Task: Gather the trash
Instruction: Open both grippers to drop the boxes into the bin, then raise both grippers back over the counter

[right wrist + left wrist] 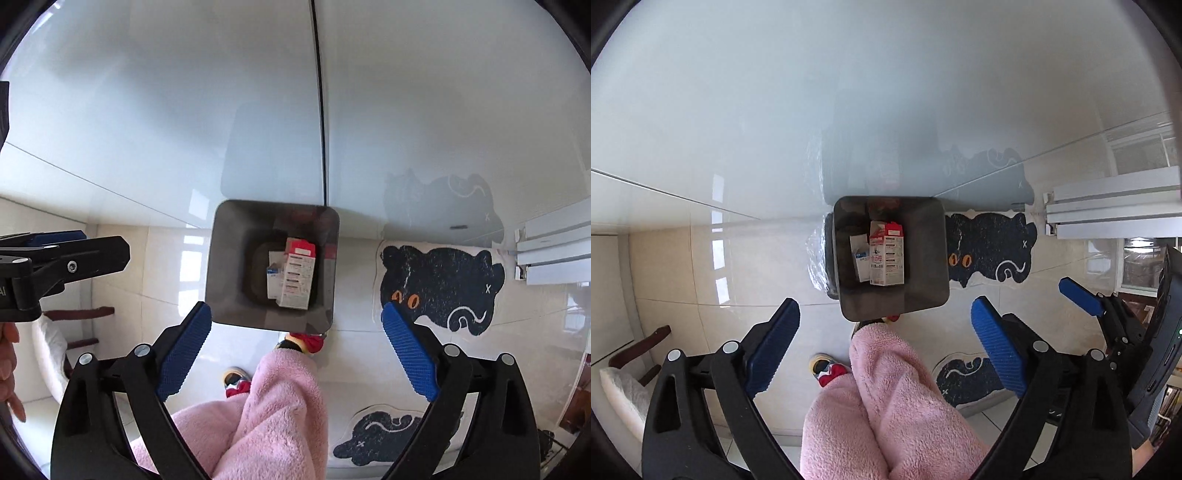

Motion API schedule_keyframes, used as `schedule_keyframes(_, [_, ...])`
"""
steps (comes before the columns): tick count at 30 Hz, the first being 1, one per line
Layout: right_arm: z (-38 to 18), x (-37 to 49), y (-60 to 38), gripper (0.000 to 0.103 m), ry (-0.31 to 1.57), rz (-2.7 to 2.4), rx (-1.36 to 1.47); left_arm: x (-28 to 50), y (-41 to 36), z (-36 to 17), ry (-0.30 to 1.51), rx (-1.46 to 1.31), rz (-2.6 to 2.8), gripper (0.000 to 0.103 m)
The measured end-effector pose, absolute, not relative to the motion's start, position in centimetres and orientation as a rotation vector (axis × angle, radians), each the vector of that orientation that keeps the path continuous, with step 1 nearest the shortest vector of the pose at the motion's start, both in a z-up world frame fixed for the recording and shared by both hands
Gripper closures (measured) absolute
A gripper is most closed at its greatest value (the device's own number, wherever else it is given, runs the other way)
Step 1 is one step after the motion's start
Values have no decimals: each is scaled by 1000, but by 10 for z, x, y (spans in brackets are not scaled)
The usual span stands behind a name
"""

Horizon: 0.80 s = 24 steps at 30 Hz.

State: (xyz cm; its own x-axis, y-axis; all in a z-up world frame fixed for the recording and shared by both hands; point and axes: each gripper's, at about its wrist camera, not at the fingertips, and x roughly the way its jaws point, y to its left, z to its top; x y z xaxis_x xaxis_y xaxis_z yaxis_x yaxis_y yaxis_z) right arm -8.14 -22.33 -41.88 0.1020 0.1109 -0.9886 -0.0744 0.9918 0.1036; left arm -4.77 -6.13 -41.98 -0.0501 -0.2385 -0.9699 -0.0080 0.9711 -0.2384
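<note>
Floor tiles (683, 258), pale and glossy, ran up to a white glossy cabinet front (184, 110). Two dark cat-shaped rugs lay on them, the bigger cat rug (443, 284) just right of a dark square trash bin (923, 266) standing against the cabinet, the smaller rug (376, 435) nearer the person. Pink fleecy trouser legs (886, 387) came close to the bin. Both tools pointed down above it, the left gripper (886, 343) and the right gripper (295, 347) each with jaws released wide and nothing between them. Inside the bin lay a red-and-white carton (886, 258), touching a smaller blue-and-white carton (860, 262) on its left.
</note>
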Motion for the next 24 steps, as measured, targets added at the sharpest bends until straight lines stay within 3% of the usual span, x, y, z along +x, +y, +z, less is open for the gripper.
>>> schedule_keyframes(1, [-400,-83,-224,3,1435,134,34,-49,-58,-400,1583,-191,-185,10])
schedule_keyframes(12, [-229,-69,-226,3,1166,163,34,-40,-21,-206,1218,-200,-201,8])
schedule_keyframes(18, [-164,-35,-232,3,999,186,63,-13,-2,-154,1095,-215,-176,8])
schedule_keyframes(24, [-141,19,-245,3,941,171,111,29,2,-129,1013,-189,-192,8])
